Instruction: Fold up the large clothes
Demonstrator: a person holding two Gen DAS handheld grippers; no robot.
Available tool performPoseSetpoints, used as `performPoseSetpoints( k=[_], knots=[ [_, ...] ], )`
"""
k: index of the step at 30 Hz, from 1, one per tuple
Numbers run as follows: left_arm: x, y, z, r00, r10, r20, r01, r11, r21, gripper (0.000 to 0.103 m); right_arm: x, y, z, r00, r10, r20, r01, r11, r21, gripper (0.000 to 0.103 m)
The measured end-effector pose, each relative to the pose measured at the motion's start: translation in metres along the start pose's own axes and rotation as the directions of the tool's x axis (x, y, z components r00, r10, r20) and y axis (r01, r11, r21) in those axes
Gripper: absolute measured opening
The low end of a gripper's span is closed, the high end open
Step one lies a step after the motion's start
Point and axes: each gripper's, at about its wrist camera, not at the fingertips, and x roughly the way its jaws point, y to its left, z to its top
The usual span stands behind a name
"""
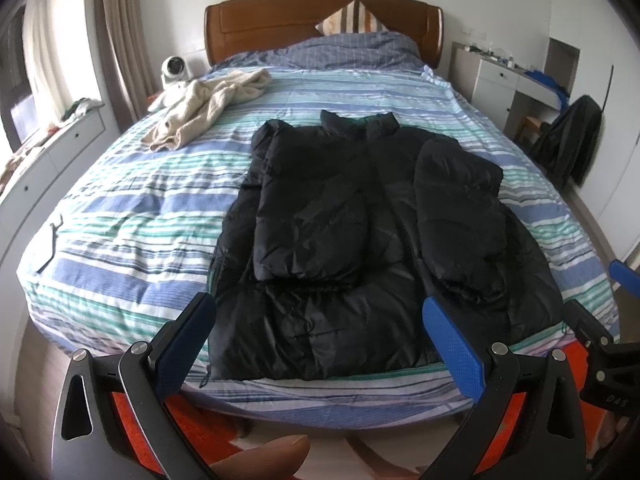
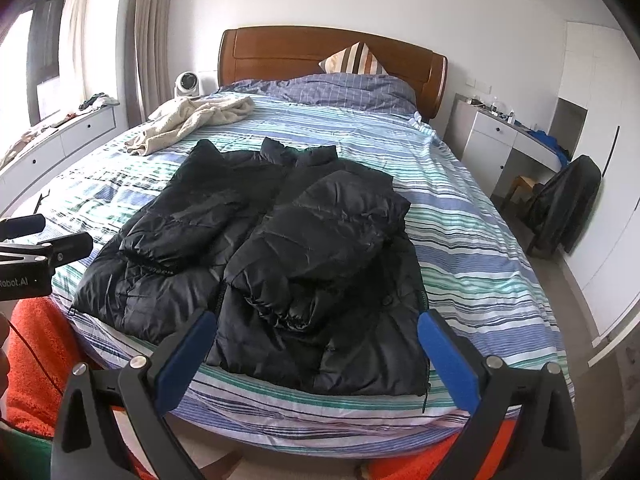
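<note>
A black puffer jacket (image 1: 352, 240) lies flat on the striped bed (image 1: 132, 216), collar toward the headboard, both sleeves folded in over its front. It also shows in the right wrist view (image 2: 280, 264). My left gripper (image 1: 320, 320) is open and empty, held just above the jacket's hem at the foot of the bed. My right gripper (image 2: 318, 334) is open and empty, over the jacket's lower right part. The right gripper's body shows at the left view's right edge (image 1: 600, 356).
A beige garment (image 1: 208, 104) lies crumpled at the bed's far left. A striped pillow (image 1: 352, 20) leans on the wooden headboard (image 1: 280, 24). White drawers (image 1: 48, 160) run along the left, a desk (image 1: 508, 76) and chair with dark clothing (image 1: 568, 140) stand right.
</note>
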Motion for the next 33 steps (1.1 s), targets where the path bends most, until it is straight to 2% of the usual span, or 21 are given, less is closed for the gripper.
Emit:
performPoseSetpoints(
  k=[9,14,17,20,21,24,27,30,31,32,33],
  knots=[
    [0.004,-0.007,0.007,0.999,-0.046,0.008,0.046,0.998,0.039,0.103,0.01,0.002,-0.003,1.0,0.012,-0.028,-0.012,1.0,-0.003,0.103],
    [0.009,-0.007,0.005,1.0,-0.031,0.003,0.031,0.998,0.054,0.103,0.011,0.008,-0.005,1.0,0.02,-0.016,-0.021,0.999,-0.03,0.103],
    [0.013,0.001,0.003,1.0,-0.022,-0.01,0.022,0.999,0.031,0.103,0.014,0.008,-0.003,0.998,0.063,0.015,-0.061,0.995,-0.078,0.103],
    [0.016,0.015,0.002,1.0,-0.003,-0.018,0.003,1.0,-0.009,0.103,0.026,0.005,0.001,0.99,0.121,0.075,-0.103,0.973,-0.208,0.103],
    [0.017,0.021,0.002,1.0,0.001,-0.02,-0.002,1.0,-0.029,0.103,0.038,0.005,0.003,0.989,0.132,0.072,-0.108,0.957,-0.268,0.103],
    [0.018,0.035,0.002,1.0,0.014,-0.024,-0.016,0.997,-0.074,0.102,0.082,0.013,0.006,0.989,0.145,-0.019,-0.14,0.899,-0.414,0.103],
    [0.014,0.044,0.0,0.999,0.029,-0.016,-0.03,0.994,-0.101,0.103,0.119,0.026,0.007,0.979,0.197,-0.058,-0.2,0.846,-0.494,0.103],
    [0.013,0.046,-0.005,0.999,0.034,-0.025,-0.036,0.993,-0.111,0.103,0.168,0.032,0.008,0.967,0.212,-0.143,-0.255,0.841,-0.477,0.102],
    [0.014,0.047,-0.006,0.999,0.034,-0.033,-0.038,0.993,-0.113,0.103,0.178,0.032,0.008,0.956,0.234,-0.176,-0.29,0.844,-0.451,0.1],
    [0.015,0.047,-0.007,0.999,0.034,-0.04,-0.039,0.993,-0.114,0.103,0.191,0.027,0.011,0.931,0.289,-0.225,-0.357,0.855,-0.376,0.094],
    [0.015,0.048,-0.009,0.998,0.036,-0.049,-0.041,0.993,-0.113,0.103,0.194,0.021,0.015,0.915,0.324,-0.241,-0.389,0.868,-0.309,0.063]
  ],
)
